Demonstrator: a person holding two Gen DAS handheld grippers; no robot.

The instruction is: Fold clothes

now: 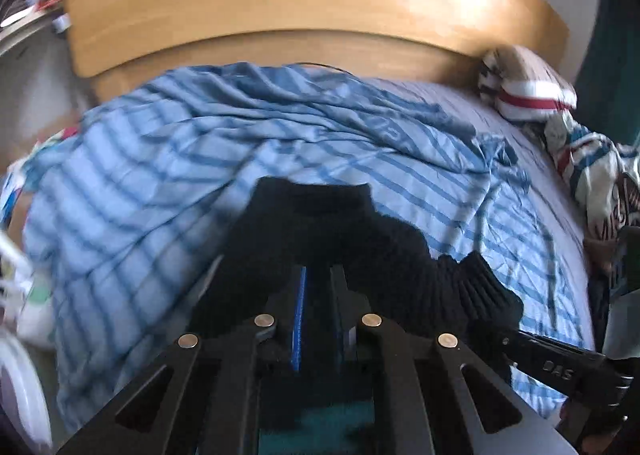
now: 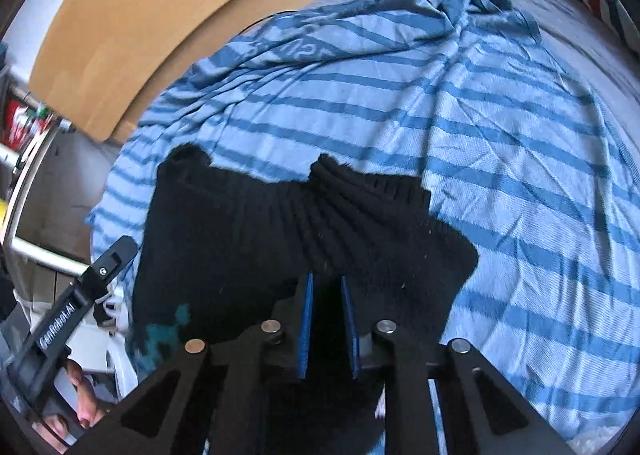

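A black ribbed knit garment [image 2: 280, 227] hangs over a bed covered by a blue striped sheet [image 2: 500, 159]. My right gripper [image 2: 328, 283] is shut on the garment's lower edge, with black knit pinched between its blue pads [image 2: 307, 319]. My left gripper [image 1: 318, 275] is shut on another part of the same black garment [image 1: 320, 215], whose ribbed cuff [image 1: 476, 291] trails to the right. The right gripper's body [image 1: 560, 367] shows at the lower right of the left wrist view. The left gripper's body [image 2: 76, 307] shows at the lower left of the right wrist view, with a hand [image 2: 84, 399] on it.
A wooden headboard [image 1: 280, 7] runs behind the bed. Crumpled red, white and teal clothes [image 1: 580, 159] are piled at the bed's right side. A metal rack [image 2: 28, 159] with colourful items stands to the left.
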